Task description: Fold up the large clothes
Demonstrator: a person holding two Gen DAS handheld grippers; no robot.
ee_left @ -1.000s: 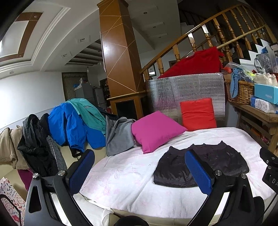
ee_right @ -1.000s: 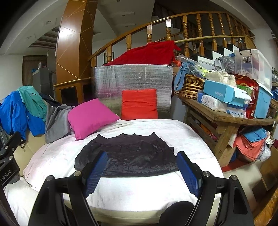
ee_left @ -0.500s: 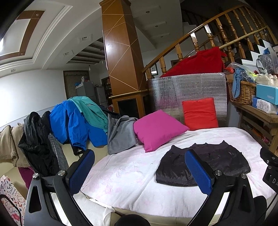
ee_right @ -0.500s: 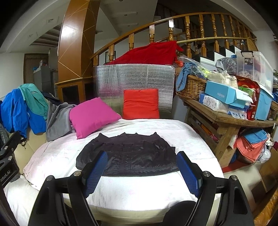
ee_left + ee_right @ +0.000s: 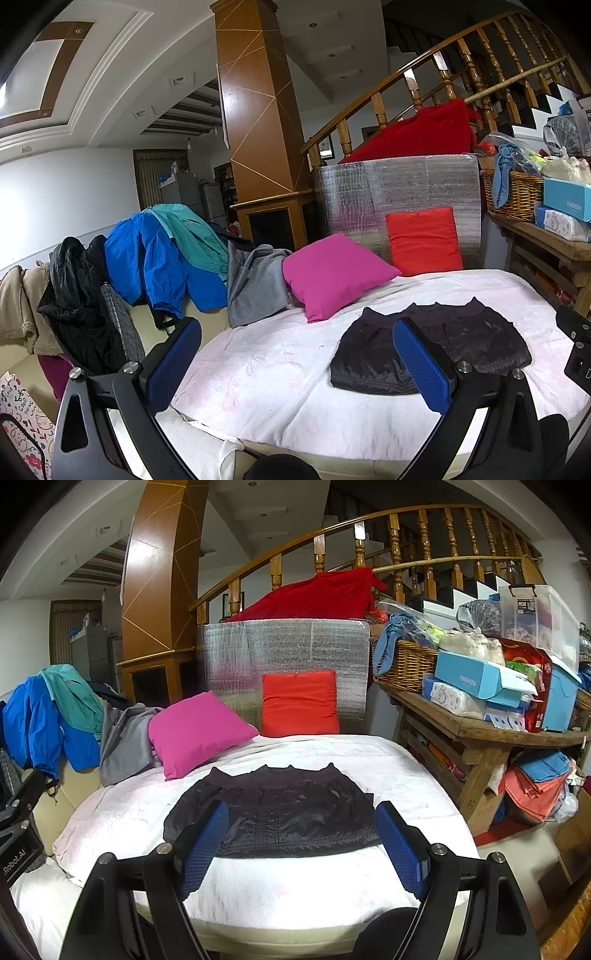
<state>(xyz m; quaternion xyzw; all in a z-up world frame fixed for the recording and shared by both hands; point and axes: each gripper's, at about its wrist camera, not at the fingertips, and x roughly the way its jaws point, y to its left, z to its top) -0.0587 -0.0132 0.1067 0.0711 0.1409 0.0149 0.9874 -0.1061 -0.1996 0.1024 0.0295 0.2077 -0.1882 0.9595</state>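
folded garment [image 5: 273, 812] lies flat on the bed cover [image 5: 295, 886], near its front edge. two cushions [image 5: 199, 731] sit behind it, one leaning on the upright panel [image 5: 284, 646] at the back. pile of jackets [image 5: 159, 258] left of the bed. cluttered wooden table [image 5: 480, 731] to the right, basket [image 5: 406, 664] on it.

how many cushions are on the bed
2: a pink cushion at the bed's back left, and a red cushion propped against the silver panel behind it. Others may be hidden under the clothes.
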